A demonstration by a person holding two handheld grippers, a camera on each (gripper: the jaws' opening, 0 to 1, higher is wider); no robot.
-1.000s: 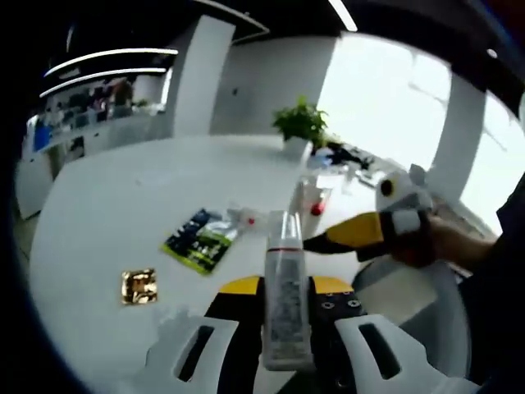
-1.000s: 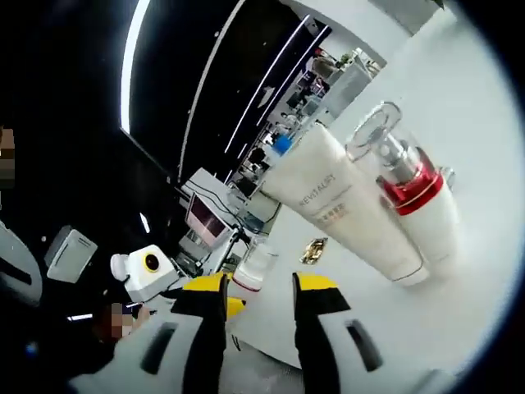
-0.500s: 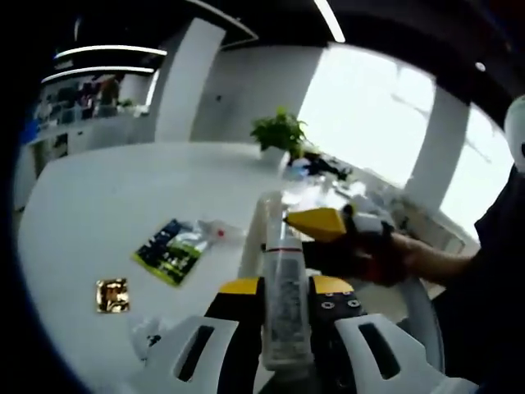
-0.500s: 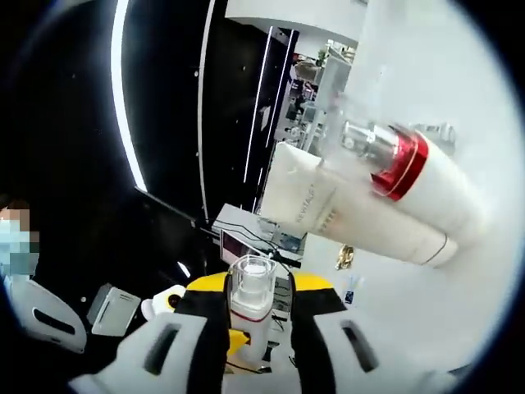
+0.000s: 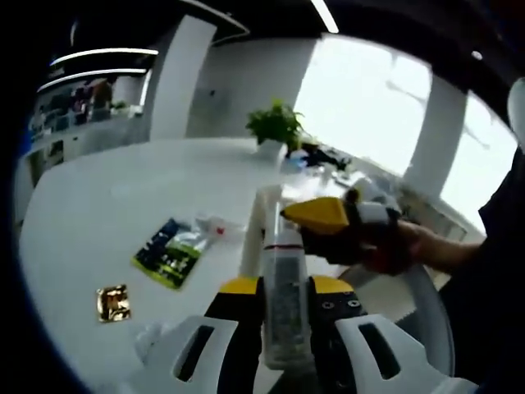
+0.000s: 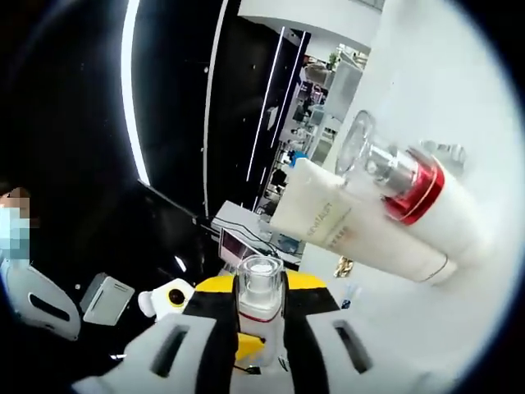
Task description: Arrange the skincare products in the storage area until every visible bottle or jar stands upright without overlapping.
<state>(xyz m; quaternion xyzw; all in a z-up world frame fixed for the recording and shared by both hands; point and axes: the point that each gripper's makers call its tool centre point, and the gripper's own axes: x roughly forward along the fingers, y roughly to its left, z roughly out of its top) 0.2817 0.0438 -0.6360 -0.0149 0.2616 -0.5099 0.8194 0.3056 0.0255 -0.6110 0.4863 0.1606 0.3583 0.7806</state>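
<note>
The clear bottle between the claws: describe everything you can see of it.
The clear bottle is slim and see-through, seemingly plastic, with fine print on its body, a thin red band at the neck and a clear cap. The left claw is clamped on its lower body, the bottle pointing forward along the jaws, above the white table. In the right gripper view its capped top sits between the right claw's yellow-tipped jaws; whether they press it is unclear.
</note>
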